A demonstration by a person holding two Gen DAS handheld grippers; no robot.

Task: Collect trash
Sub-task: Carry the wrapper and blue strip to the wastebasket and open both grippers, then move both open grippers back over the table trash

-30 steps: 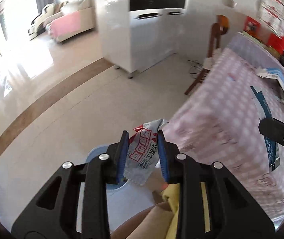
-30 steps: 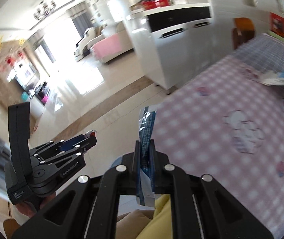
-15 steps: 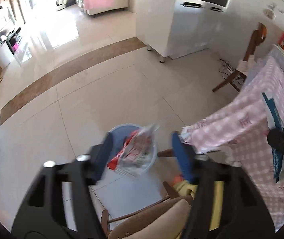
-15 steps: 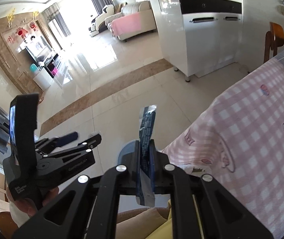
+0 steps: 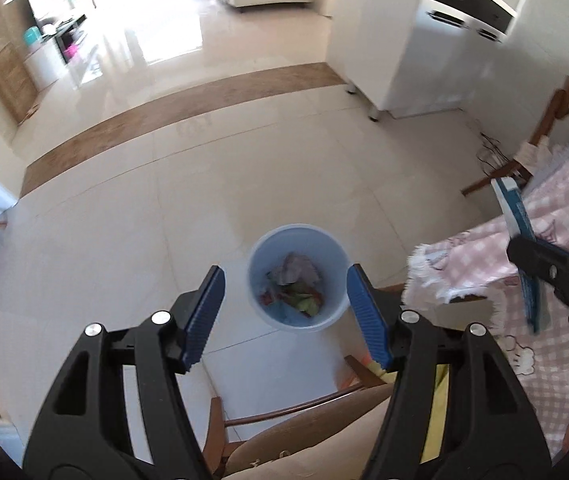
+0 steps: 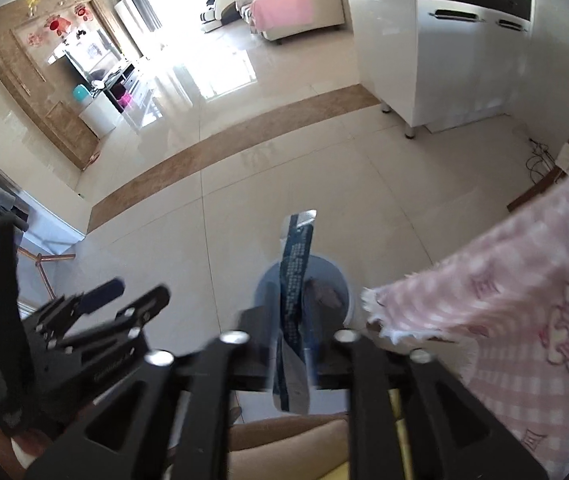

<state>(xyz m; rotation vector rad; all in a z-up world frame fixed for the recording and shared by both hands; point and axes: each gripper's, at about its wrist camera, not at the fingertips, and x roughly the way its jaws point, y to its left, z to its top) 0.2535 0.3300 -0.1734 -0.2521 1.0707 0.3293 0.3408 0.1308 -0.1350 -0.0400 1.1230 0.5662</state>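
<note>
Pale blue bin (image 5: 297, 276) on cream floor (image 5: 212, 184) tiles, pink-and-white checked cloth (image 5: 556, 240) (cartoon prints too), dark blue wrapper (image 6: 294, 280), black left tongs (image 5: 284, 312) with blue pads (image 5: 204, 316).

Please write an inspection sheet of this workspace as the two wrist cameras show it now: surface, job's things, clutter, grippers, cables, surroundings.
Surface: pale tiled floor; pink checked tablecloth at right.
Job's things: light blue bin on the floor, trash inside; blue wrapper between the right jaws, above the bin.
Clutter: nothing seen on the floor around the bin.
Grippers: left gripper open, empty, over the bin; right gripper opening.
Cables: dark cords by the wall.
Surroundings: white cabinet, wooden chair, sofa.
</note>
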